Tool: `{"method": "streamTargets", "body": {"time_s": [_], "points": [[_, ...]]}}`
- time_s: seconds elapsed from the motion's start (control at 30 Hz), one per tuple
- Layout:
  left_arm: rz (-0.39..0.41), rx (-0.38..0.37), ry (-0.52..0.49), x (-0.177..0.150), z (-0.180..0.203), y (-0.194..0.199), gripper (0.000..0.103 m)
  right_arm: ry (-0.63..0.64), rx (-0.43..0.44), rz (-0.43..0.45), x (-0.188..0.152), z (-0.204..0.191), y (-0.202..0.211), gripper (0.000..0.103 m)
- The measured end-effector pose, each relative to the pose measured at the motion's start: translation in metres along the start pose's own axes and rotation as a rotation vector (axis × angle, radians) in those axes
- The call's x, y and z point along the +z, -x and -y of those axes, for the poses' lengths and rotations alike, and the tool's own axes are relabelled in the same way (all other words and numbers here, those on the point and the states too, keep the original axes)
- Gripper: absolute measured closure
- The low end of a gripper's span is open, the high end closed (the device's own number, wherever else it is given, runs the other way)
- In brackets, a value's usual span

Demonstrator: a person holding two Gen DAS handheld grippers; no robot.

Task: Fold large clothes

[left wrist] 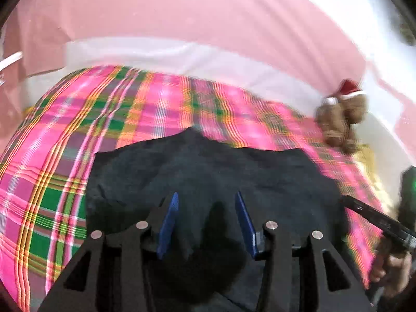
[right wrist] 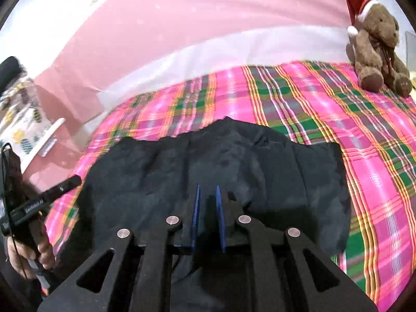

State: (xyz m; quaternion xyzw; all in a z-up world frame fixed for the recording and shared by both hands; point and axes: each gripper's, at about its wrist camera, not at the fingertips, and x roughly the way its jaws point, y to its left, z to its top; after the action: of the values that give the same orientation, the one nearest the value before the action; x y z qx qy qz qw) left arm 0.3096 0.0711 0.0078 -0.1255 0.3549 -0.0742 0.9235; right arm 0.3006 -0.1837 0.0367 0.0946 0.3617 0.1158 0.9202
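A dark navy garment (left wrist: 213,171) lies spread on a pink, green and yellow plaid bedspread (left wrist: 65,135). It also shows in the right wrist view (right wrist: 208,163), with the bedspread (right wrist: 351,130) around it. My left gripper (left wrist: 206,197) hovers over the garment's near part, its blue pads well apart and nothing between them. My right gripper (right wrist: 207,191) is over the garment's near middle, pads a narrow gap apart with nothing held. The right gripper also shows at the left wrist view's right edge (left wrist: 377,218), and the left one at the right wrist view's left edge (right wrist: 44,197).
A brown teddy bear with a red Santa hat (right wrist: 377,49) sits at the bed's far right corner, also visible blurred in the left wrist view (left wrist: 343,114). A pink and white sheet (right wrist: 182,33) lies beyond the bedspread. Patterned fabric (right wrist: 23,119) lies at far left.
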Motion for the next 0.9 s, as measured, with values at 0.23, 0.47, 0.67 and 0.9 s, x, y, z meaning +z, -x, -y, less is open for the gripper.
{"method": "streamTargets", "body": {"time_s": [0.23,0.47,0.67,0.9], "points": [[-0.017,-0.002,0.047,-0.042,-0.028,-0.031,0.056,-0.049,-0.095,-0.088,-0.033,0.047,-0.047,0.090],[0.005,-0.030,0.033,-0.013,-0.016,0.003,0.057,-0.010,-0.093,-0.034,-0.012,0.043,-0.017,0.088],[0.034,-0.029,-0.018,0.052,0.003,-0.034,0.057,0.058,-0.026,0.040,0.042,0.018,-0.030,0.088],[-0.015,0.042,-0.058,0.025,-0.009,-0.100,0.056,0.068,-0.102,-0.137,0.042,0.029,-0.121,0.088]]}}
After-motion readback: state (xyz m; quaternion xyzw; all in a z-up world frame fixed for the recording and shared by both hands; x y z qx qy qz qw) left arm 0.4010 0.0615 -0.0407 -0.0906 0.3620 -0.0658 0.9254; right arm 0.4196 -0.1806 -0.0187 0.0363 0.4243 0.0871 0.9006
